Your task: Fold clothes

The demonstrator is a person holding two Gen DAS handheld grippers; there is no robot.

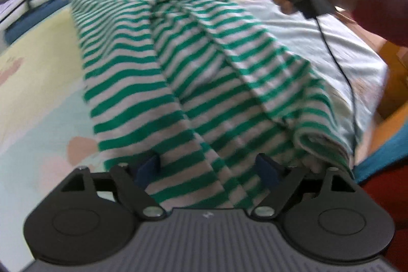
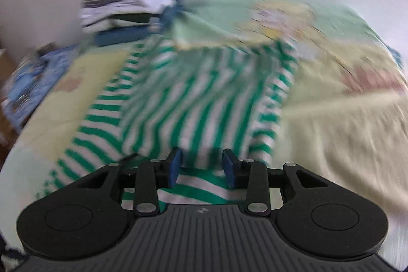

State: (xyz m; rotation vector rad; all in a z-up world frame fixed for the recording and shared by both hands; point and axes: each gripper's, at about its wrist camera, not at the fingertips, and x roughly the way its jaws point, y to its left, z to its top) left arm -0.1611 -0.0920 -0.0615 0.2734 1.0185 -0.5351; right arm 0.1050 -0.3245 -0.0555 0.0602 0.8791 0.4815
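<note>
On the bed (image 2: 344,144), the striped garment (image 1: 178,73) lies spread — left hand-held gripper (image 1: 207,167) and right hand-held gripper (image 2: 201,167) both parted, gripping nothing.

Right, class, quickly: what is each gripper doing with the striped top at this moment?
Left gripper: jaws open wide, green-striped top lying between them, not pinched.
Right gripper: jaws partly open over the top's edge, pads not pressing it.

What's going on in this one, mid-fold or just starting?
Mid-fold. A person with a gripper in each hand is working a green-and-white striped garment spread on a bed. The left gripper is open with striped cloth between its fingers. The right gripper is open over the fabric. Folded clothes are stacked behind.
</note>
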